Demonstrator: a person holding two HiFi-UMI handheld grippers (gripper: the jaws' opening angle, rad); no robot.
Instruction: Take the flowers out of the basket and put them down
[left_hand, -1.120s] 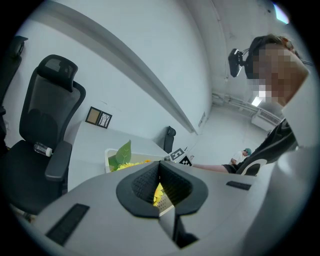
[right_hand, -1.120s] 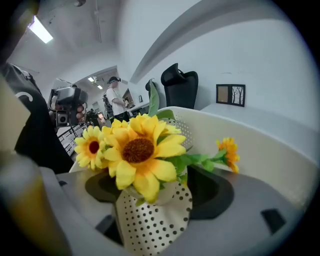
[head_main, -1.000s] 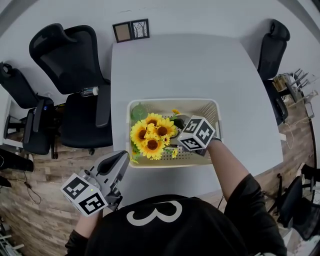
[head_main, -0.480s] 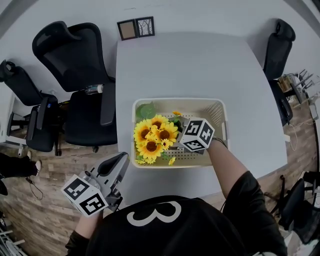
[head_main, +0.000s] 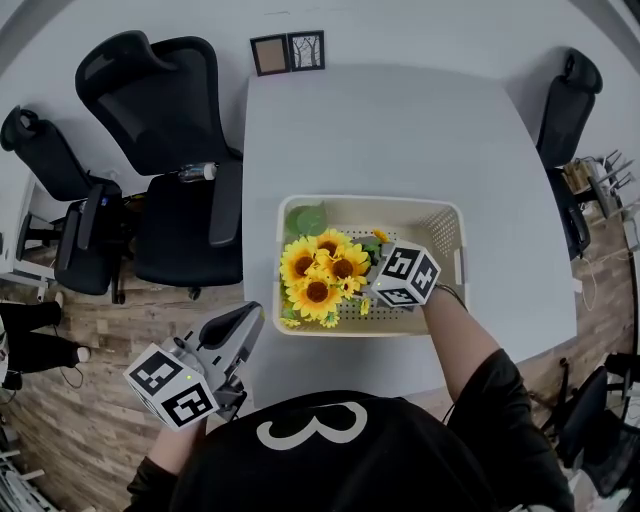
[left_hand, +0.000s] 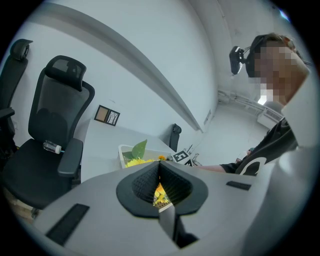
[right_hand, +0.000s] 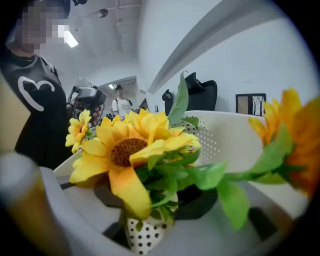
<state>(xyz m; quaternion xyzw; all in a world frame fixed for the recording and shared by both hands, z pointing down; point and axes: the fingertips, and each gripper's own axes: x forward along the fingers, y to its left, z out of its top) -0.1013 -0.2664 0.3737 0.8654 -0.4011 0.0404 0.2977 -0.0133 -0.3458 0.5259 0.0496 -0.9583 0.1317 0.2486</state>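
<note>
A bunch of yellow sunflowers (head_main: 320, 272) with green leaves stands in the left half of a cream perforated basket (head_main: 448, 232) on the grey table. My right gripper (head_main: 366, 287) reaches into the basket from the right. Its jaws have just been closing, and the bunch's polka-dot wrapped base (right_hand: 145, 235) sits pinched between them, with the sunflowers (right_hand: 125, 150) filling that view above my right gripper (right_hand: 165, 202). My left gripper (head_main: 248, 320) hangs off the table's near left corner, jaws together and holding nothing. Through my left gripper (left_hand: 160, 187) a sliver of the flowers shows.
The grey table (head_main: 400, 130) stretches beyond the basket, with two small picture frames (head_main: 288, 52) at its far edge. Black office chairs (head_main: 165, 120) stand left and right (head_main: 575, 90); a water bottle (head_main: 197, 172) lies on one. A person (right_hand: 118, 104) stands far off.
The head view has drifted, so table and basket sit further right in the picture. My right gripper stays at the flowers and has rolled slightly. The left gripper has kept still.
</note>
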